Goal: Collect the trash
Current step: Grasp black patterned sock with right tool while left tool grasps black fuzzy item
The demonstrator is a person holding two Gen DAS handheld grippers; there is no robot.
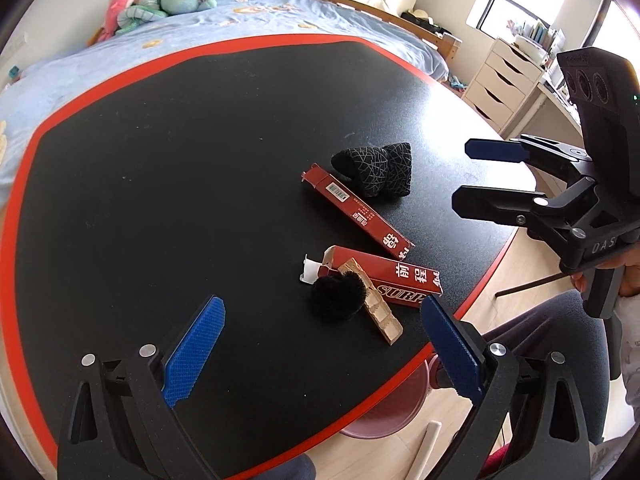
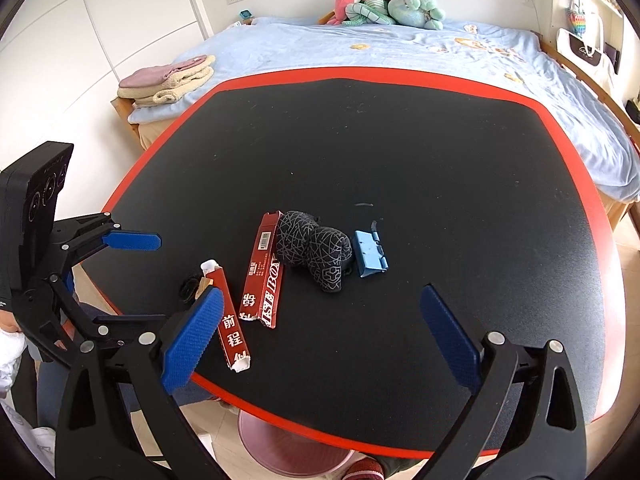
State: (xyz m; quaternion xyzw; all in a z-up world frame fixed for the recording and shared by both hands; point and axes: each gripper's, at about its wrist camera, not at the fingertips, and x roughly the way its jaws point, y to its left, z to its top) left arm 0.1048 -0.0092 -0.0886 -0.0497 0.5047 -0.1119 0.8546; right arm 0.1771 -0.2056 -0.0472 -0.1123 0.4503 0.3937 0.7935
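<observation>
- our left gripper (image 1: pixel 320 320) hangs spread wide and empty over the near table edge; our right gripper (image 2: pixel 320 324) is likewise agape, holding nothing.
- below the table (image 2: pixel 440 128) rim sits a pink bin (image 2: pixel 288 452), likely where the trash goes.
- nearest trash: a torn red carton (image 1: pixel 394 278) with a wooden block (image 1: pixel 374 306) and a black fuzzy ball (image 1: pixel 338 294) lying against it.
- just beyond, a second red carton (image 1: pixel 356 210) touches a rolled black patterned sock pair (image 1: pixel 380 172).
- beside the socks, a small blue plastic piece (image 2: pixel 370 254).
- we judge nothing is grasped yet: the approach step. next we should lower one gripper astride the near carton, close, then carry it to the bin.
</observation>
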